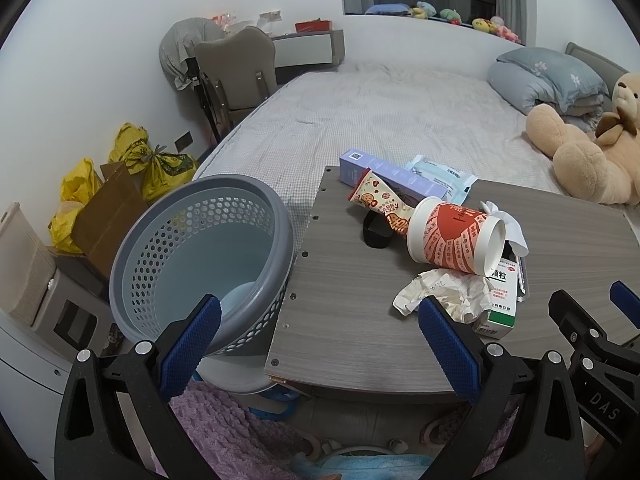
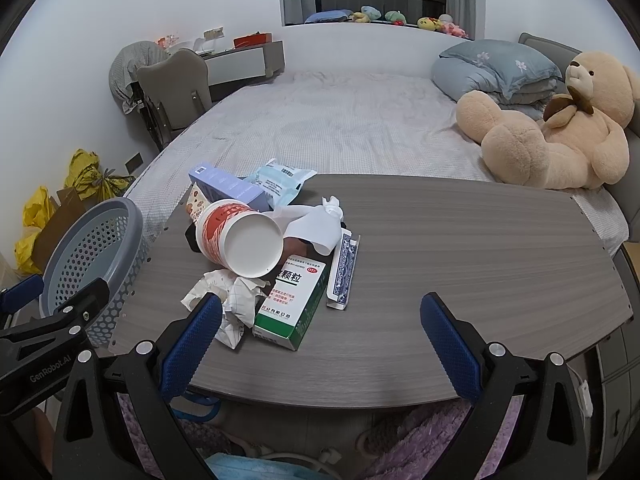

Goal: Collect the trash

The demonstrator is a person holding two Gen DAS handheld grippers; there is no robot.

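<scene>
Both tongs are seen spread wide with nothing between them: the left tongs (image 1: 320, 320) at the lower centre of the left view, the right tongs (image 2: 320, 316) likewise in the right view. Trash is heaped on the surface (image 2: 460, 280): a cup (image 2: 240, 236), crumpled paper (image 2: 224, 300), a green box (image 2: 296, 304). A basket (image 1: 200, 256) is seen at lower left, against the surface's edge.

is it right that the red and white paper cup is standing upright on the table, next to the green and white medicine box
Not quite: the red and white paper cup lies on its side, its open mouth facing the camera, as the right wrist view shows. It is indeed on the table, next to the green and white medicine box.
</scene>
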